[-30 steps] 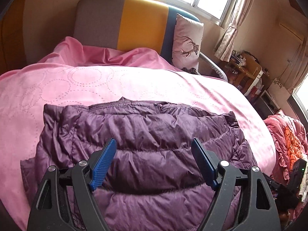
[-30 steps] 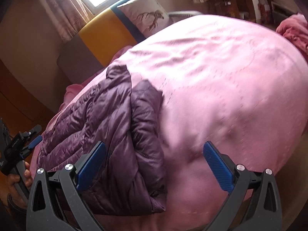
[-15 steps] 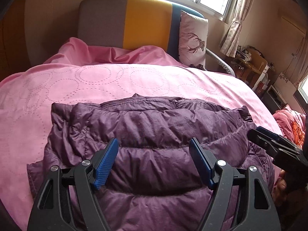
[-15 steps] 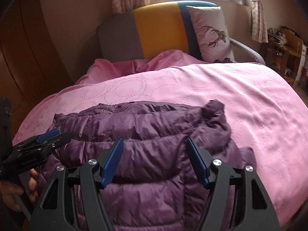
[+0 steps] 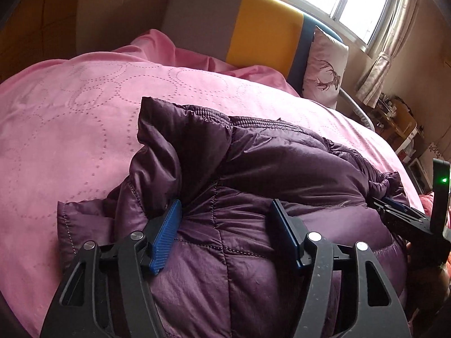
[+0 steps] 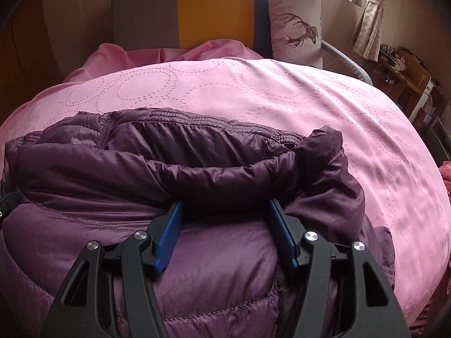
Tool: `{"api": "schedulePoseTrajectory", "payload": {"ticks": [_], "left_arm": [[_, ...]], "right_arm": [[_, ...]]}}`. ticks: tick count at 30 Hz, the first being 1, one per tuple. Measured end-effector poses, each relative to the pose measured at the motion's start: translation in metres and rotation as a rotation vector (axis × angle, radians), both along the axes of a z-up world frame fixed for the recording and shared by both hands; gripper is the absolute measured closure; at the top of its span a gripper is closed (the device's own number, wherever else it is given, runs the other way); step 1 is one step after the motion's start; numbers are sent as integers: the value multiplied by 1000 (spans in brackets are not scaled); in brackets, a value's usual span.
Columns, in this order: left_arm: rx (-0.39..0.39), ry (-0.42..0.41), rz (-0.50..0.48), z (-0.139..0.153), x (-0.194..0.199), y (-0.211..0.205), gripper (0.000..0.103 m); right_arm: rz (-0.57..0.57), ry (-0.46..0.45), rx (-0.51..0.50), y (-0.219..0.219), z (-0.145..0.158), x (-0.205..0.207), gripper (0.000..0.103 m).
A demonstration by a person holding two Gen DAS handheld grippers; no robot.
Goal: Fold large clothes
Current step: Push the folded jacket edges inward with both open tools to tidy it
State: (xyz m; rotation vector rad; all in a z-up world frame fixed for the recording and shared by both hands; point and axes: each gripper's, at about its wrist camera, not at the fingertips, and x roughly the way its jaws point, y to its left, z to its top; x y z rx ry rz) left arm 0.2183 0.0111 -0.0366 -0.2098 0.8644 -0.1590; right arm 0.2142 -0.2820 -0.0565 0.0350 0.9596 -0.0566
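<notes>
A purple quilted puffer jacket (image 5: 282, 169) lies folded on the pink bedspread (image 5: 70, 118). My left gripper (image 5: 225, 211) is open, its blue fingers pressed into the jacket's near left part, under a raised fold. My right gripper (image 6: 225, 211) is open too, its fingers pushed under a rolled fold of the jacket (image 6: 197, 169) on the near right side. The right gripper's black body also shows at the right edge of the left wrist view (image 5: 408, 219). Neither pair of jaws is closed on cloth.
A grey, yellow and blue headboard (image 6: 214, 8) and a deer-print pillow (image 6: 296, 22) stand at the far end of the bed. A cluttered wooden desk (image 6: 406, 76) stands at the right. The pink bedspread (image 6: 310, 98) stretches beyond and to the right of the jacket.
Both grippers have dropped down and forward onto the jacket, their fingers now buried in its folds. The jaws have narrowed a little. The jacket's far layer has bunched up.
</notes>
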Motion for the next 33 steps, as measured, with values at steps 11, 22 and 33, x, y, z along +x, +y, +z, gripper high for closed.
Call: {"api": "schedulePoseTrajectory", "payload": {"ticks": [11,22,33], "left_arm": [[41,-134,4,43,-66,-9,30],[35,-155,-165,35,-109,-55,30],[84,-107,-195,10,-101,-76,30]], "right_arm": [[-130,-151,158,-63,50,-89,17],[-270,-87,498,-132,3,-164,7],[-174,-77,604,-113,-4,-167,17]]}}
